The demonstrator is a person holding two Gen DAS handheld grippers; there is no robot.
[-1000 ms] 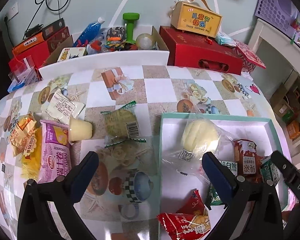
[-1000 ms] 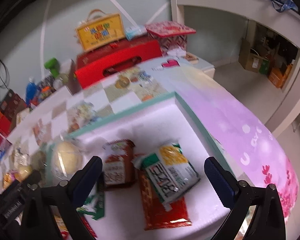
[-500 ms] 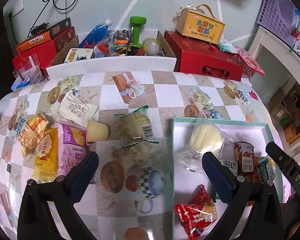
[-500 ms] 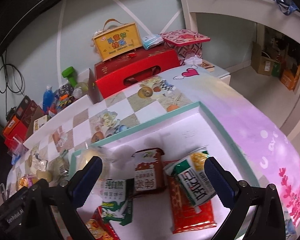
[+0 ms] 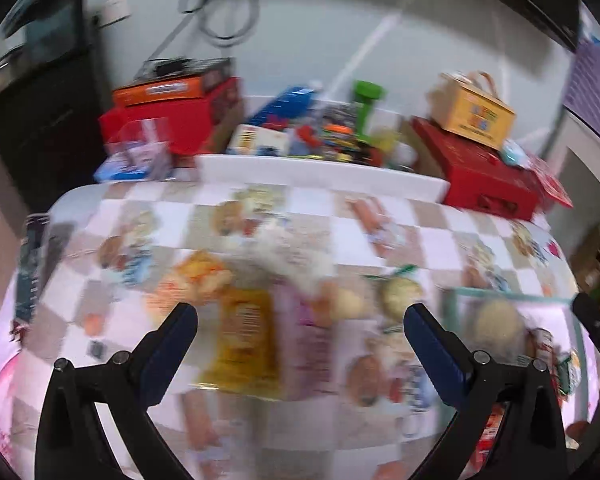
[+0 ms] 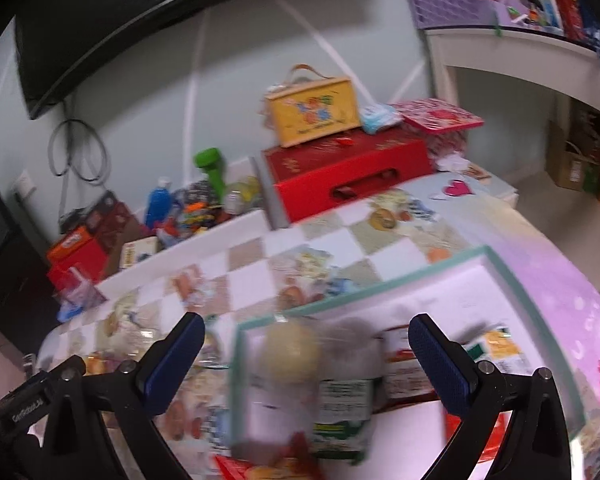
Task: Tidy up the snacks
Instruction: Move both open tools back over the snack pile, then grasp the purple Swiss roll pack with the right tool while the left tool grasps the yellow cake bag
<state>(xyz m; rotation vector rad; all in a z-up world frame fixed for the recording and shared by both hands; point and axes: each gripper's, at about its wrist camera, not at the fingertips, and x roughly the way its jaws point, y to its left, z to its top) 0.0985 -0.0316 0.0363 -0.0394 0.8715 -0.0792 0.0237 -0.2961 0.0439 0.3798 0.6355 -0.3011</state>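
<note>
Both views are motion-blurred. My left gripper [image 5: 300, 320] is open and empty above loose snacks on the checkered tablecloth: a yellow packet [image 5: 246, 340], a pink packet [image 5: 312, 344], an orange bag [image 5: 198, 276], a jelly cup [image 5: 346, 302] and a green-edged cracker pack [image 5: 402, 290]. My right gripper [image 6: 306, 338] is open and empty over the teal-rimmed white tray [image 6: 416, 280], which holds a bagged bun [image 6: 290, 346], a green carton [image 6: 344, 400], a red-brown carton [image 6: 400, 360] and a green-yellow pack [image 6: 496, 348].
A white box of clutter [image 5: 320, 170] with a green dumbbell [image 5: 366, 104], a red case [image 6: 348, 172] and a yellow gift box [image 6: 314, 110] line the table's far edge. A dark remote [image 5: 32, 264] lies left. The table drops off at the right [image 6: 572, 280].
The left gripper has swung left, from beside the tray to above the loose snack pile. The right view has drawn back and turned left, showing more of the table. Both stay open.
</note>
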